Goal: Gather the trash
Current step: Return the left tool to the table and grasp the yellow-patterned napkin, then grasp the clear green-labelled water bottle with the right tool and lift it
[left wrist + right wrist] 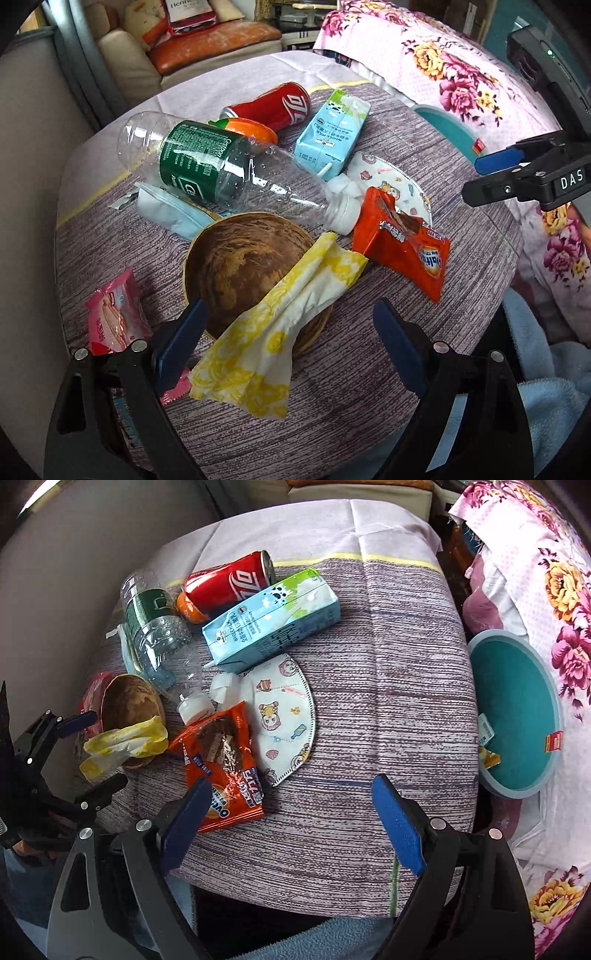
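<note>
**Both tools over the litter, nothing gripped**

We held the left tool [288, 332] with fingers apart above the yellow napkin [273, 325], which draped over the wooden bowl [236, 258]. Our right tool [291, 812] hung spread and empty over the counter [388, 701], beside the orange wrapper [221, 768]. The bottle [221, 170], can [229, 581], milk carton [273, 624] and mask [284, 716] lay clustered; the teal bin [517, 709] stood right of the counter.

Two wrist fisheyes, steeply downward and close over one littered table [388, 369], each glimpsing the other's jaws.
</note>
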{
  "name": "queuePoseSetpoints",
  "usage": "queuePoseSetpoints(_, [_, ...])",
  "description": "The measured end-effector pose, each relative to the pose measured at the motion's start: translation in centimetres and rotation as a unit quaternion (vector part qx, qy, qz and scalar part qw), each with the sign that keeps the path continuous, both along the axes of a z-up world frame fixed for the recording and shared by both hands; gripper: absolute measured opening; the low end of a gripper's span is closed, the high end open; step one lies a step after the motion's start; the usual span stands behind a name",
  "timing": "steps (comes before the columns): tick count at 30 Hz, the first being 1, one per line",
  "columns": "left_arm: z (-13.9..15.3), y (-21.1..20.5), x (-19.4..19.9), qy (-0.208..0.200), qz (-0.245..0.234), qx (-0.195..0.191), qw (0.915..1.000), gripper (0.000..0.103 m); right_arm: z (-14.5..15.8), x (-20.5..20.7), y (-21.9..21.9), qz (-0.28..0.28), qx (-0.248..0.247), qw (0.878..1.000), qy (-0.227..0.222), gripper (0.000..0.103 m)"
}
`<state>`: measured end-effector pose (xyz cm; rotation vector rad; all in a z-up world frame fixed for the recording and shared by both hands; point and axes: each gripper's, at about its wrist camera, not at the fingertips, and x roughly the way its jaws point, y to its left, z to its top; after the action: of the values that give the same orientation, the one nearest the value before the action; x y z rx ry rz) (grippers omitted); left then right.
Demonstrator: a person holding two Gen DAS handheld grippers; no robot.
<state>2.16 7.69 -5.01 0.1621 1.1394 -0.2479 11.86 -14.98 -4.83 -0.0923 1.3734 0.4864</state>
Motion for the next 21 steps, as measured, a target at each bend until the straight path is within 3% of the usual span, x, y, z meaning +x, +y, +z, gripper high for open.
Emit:
queuePoseSetpoints(4, [-0.4, 0.0, 0.0, 0.004, -0.021, 0.004, 0.9998, 0.083, -0.3, 0.0, 0.6, 0.004, -0.002, 1.0, 0.004, 0.084])
queuePoseSetpoints(6, [-0.9, 0.0, 0.1, 0.013, -0.032, 0.008, 0.9994, 0.072, -0.5, 0.1, 0.9, 0.003, -0.003, 1.0, 0.007, 0.084])
queuePoseSetpoints(11, [-2.3, 0.2, 0.8, 0.028, -0.034, 0.016, 0.9989, 0.07, -0.7, 0.3, 1.5, 0.006, -0.004, 1.0, 0.01, 0.084])
queuePoseSetpoints(12, [-2.5, 0.3, 1.0, 0.031, -0.033, 0.014, 0.9989, 0.062, -0.7, 0.3, 1.6, 0.007, -0.004, 1.0, 0.01, 0.084])
queuePoseSetpoints(15, [-2.7, 0.7, 1.1, 0.035, -0.025, -0.004, 0.999, 0.056, -0.7, 0.4, 2.0, 0.011, -0.004, 1.0, 0.01, 0.084])
queuePoseSetpoints(16, [-2.7, 0.7, 1.0, 0.036, -0.026, -0.012, 0.9989, 0.052, -0.7, 0.4, 2.2, 0.012, -0.005, 1.0, 0.01, 0.084])
queuePoseSetpoints(18, [-2.6, 0.6, 0.8, 0.039, -0.028, -0.029, 0.9984, 0.032, -0.8, 0.5, 2.5, 0.013, -0.006, 1.0, 0.01, 0.084])
queuePoseSetpoints(21, [-2.2, 0.3, 0.4, 0.031, -0.023, -0.042, 0.9984, 0.013, -0.7, 0.6, 2.9, 0.014, -0.006, 1.0, 0.009, 0.084])
